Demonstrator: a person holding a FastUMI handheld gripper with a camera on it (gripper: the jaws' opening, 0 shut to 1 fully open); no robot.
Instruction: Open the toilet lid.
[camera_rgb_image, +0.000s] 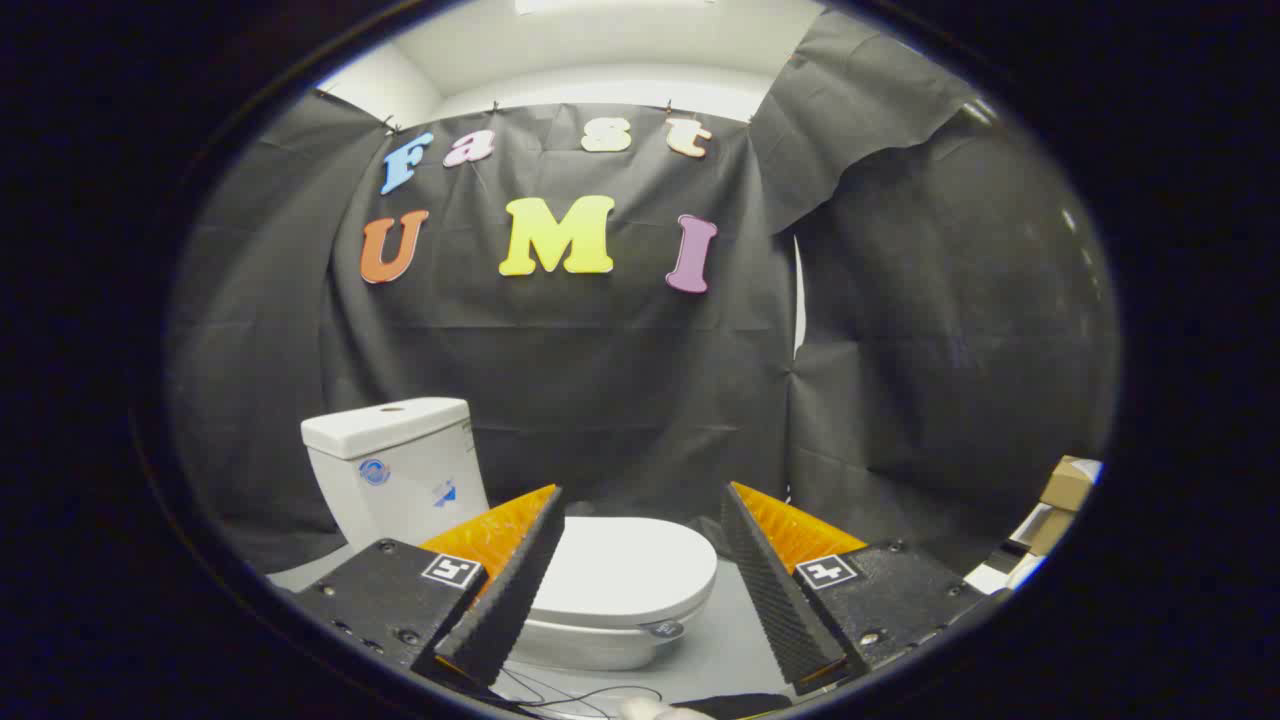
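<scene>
The tool (640, 500) hangs in the air with its two fingers (510, 590) spread wide apart and nothing between them or against them. Each finger shows a black ribbed pad on its inner face and an orange back, with a small square marker on the black block behind it.

The toilet (560, 590) stands on the grey floor (730, 640) just beyond the fingers. Its lid (625, 570) is down, flat on the bowl, and sits in the gap between the fingers, a little toward the left one. The left finger covers the near-left part of the lid and the join where it meets the tank (395, 465). The lid's rounded front edge faces right, and a strip of bare floor lies between that edge and the right finger.

The tank rises behind the left finger, white with a hole in its top and some stickers on its face too small to make out. The black cloth wall (600, 380) hangs close behind the toilet and wraps round the right side, where a narrow slit shows pale.

Far right, past the right finger, a few cardboard boxes (1065, 490) are partly cut off. At the very bottom, thin dark cables (600, 692) lie on the floor, beside a pale shape and a dark one that I cannot identify.
</scene>
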